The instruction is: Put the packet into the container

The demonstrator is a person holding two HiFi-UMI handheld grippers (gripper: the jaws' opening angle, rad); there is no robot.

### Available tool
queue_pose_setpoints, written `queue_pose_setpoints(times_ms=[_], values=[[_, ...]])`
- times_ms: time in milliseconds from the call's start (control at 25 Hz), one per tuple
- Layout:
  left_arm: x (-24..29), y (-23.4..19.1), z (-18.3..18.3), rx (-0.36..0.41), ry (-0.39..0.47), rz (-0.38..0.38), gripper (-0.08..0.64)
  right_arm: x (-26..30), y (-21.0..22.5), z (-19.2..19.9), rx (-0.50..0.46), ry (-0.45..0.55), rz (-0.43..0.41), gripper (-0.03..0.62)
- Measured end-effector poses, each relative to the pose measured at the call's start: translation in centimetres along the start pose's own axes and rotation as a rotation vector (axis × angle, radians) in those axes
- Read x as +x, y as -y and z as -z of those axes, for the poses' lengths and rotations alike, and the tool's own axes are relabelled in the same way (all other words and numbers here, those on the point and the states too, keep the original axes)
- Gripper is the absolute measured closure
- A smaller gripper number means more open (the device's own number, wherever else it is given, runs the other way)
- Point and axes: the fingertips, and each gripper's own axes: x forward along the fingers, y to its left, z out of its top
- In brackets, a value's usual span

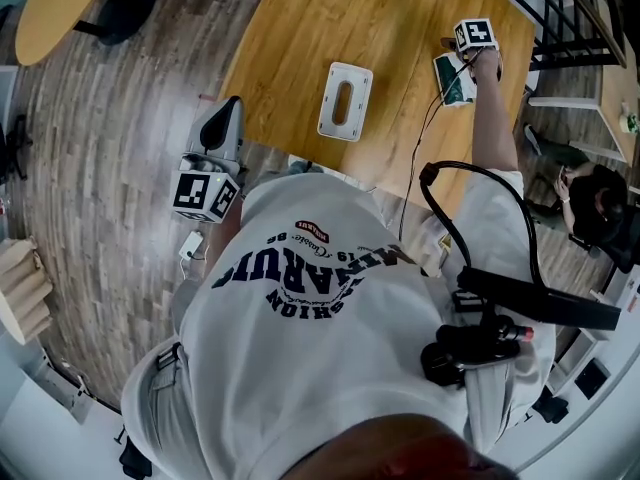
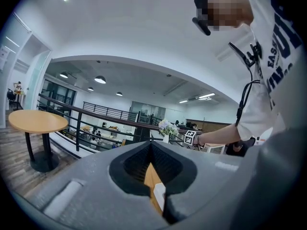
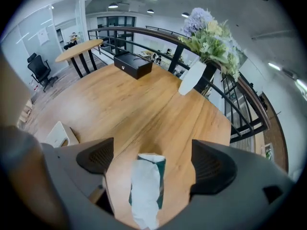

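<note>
The packet [image 1: 451,84], green with a white crumpled front, lies flat on the wooden table [image 1: 330,18] near its right edge. My right gripper [image 1: 466,66] hangs just over it, open. In the right gripper view the packet [image 3: 146,190] lies between the two wide-apart jaws of the gripper [image 3: 153,164], and neither touches it. The container [image 1: 345,100] is a white box with a slot on top, standing mid-table to the packet's left; its corner [image 3: 60,134] shows at the left. My left gripper [image 1: 222,128] is held off the table's near-left edge, shut and empty.
A white vase of flowers [image 3: 204,56] and a black box [image 3: 133,63] stand at the table's far end. A black railing [image 3: 240,114] runs behind the table. A round table [image 1: 55,8] stands on the floor at far left. A person [image 1: 598,208] sits at right.
</note>
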Motion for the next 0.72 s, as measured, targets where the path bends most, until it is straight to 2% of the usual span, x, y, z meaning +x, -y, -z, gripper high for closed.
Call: queue_pose_setpoints(times_ms=[400, 720], values=[[0.2, -0.9, 1.1, -0.015, -0.054, -0.035, 0.563, 7.6, -0.8, 9.8, 0.004, -0.252, -0.084, 0.083], [0.0, -1.4, 2.0, -0.023, -0.087, -0.056, 0.563, 10.5, -1.1, 12.9, 0.050, -0.289, -0.092, 0.083]])
